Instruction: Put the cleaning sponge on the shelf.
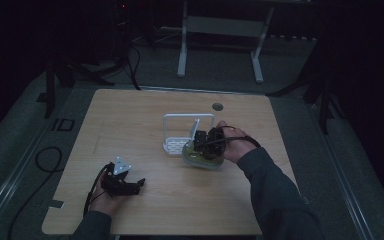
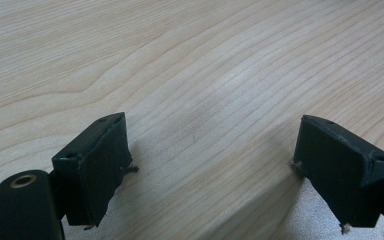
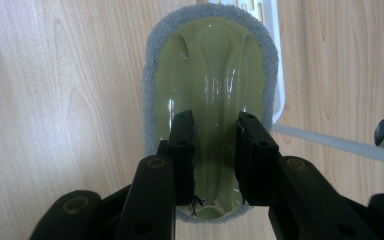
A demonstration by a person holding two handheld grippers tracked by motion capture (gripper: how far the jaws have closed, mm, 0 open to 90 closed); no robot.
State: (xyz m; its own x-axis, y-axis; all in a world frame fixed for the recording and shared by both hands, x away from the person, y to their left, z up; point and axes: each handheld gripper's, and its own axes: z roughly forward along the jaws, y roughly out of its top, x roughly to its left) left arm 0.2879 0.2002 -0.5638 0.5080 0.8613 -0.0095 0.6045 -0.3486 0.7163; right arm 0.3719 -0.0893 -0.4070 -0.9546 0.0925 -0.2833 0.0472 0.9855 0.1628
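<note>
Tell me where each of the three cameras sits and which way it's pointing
High view: above the person's side, looking forward and down on the wooden table; both forearms, left gripper, right gripper show.
Left gripper view: rides the left gripper, facing bare tabletop; its open jaws show.
Right gripper view: rides the right gripper, looking down at the green scrubber, jaws clamping its ridge.
Shared: the high and right gripper views both show the scrubber and white rack.

glossy plastic scrubber [image 3: 207, 85], matt wood table [image 2: 190, 65]

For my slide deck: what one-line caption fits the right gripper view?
Right claw clamped on the raised green handle of a grey-edged scrubbing pad, held beside a white rack.
</note>
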